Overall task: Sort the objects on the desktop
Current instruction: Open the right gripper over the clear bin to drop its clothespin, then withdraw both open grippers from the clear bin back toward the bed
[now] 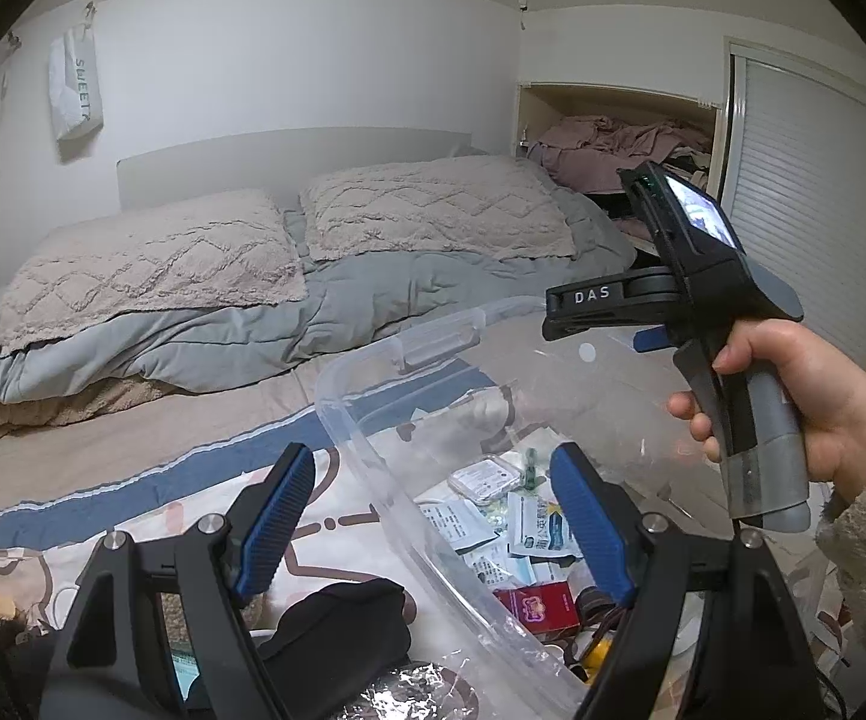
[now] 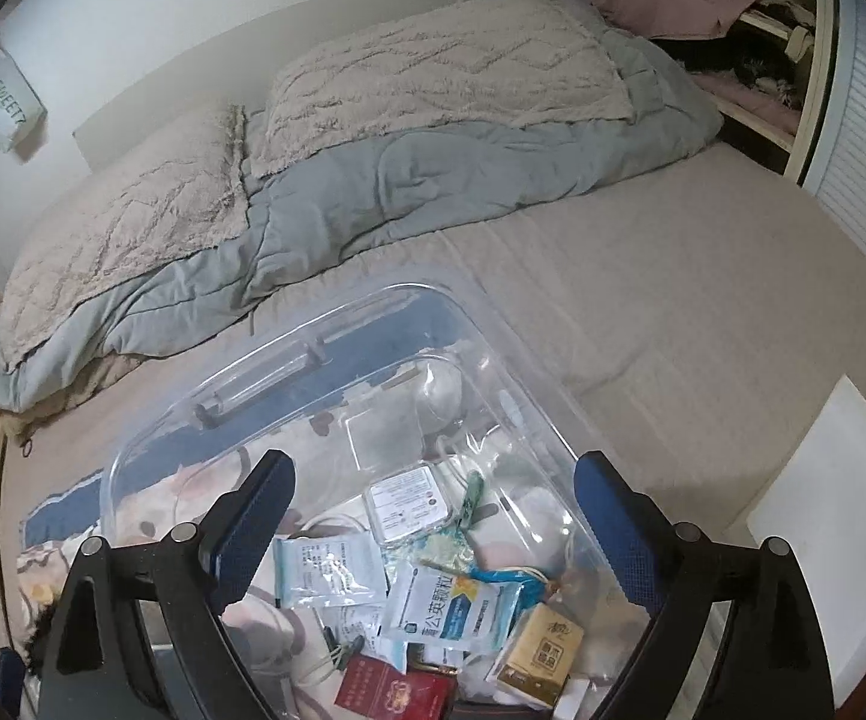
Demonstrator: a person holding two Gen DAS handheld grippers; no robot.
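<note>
1. Bed (image 2: 643,276): both views; clear bin (image 2: 133,456) rests on it.
2. Bin holds packets (image 2: 445,606), red box (image 2: 394,690).
3. Left view only: hand (image 1: 817,414) gripping right tongs' handle; black cloth (image 1: 337,630) outside bin.
4. Right view only: tan box (image 2: 544,654).
5. Left tongs (image 1: 433,528) open, astride bin rim.
6. Right tongs (image 2: 433,534) open, empty, above bin.

Left wrist view: mounted low behind own blue-padded fingers (image 1: 280,519), facing slightly downward across the bed toward two beige textured pillows (image 1: 433,207) at 12 o'clock. Right wrist view: pitched steeper, close above the clear plastic storage bin (image 2: 151,444). Shared: bin (image 1: 337,396), pillows (image 2: 433,60), grey duvet (image 2: 373,192).
</note>
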